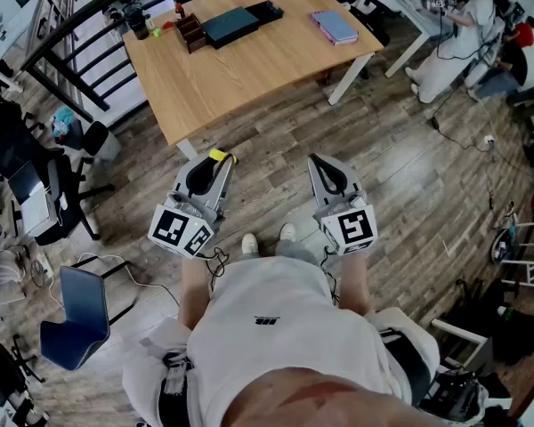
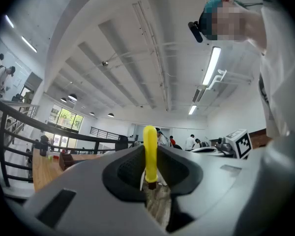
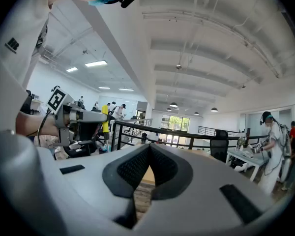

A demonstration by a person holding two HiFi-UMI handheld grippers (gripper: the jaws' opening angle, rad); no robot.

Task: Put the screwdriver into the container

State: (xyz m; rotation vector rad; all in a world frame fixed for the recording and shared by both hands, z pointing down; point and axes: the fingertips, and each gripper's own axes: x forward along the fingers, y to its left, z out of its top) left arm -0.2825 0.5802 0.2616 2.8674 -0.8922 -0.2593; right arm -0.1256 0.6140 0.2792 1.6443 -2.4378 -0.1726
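My left gripper [image 1: 216,161] is shut on a screwdriver with a yellow handle [image 1: 221,156]. In the left gripper view the handle [image 2: 150,150] stands up between the pads, with the dark shaft end at their base. The brown wooden container [image 1: 190,32] stands on the far left part of the wooden table [image 1: 249,69], well ahead of both grippers, and shows small at the left as the container [image 2: 66,160]. My right gripper [image 1: 314,161] is shut with nothing between its jaws [image 3: 149,149]. Both are held above the floor, short of the table's near edge.
On the table lie a flat black case [image 1: 236,22] and a purple notebook [image 1: 335,27]. A black railing [image 1: 71,25] runs behind its left side. A blue chair [image 1: 76,318] stands at my left. A person [image 1: 463,34] works at a white desk at the back right.
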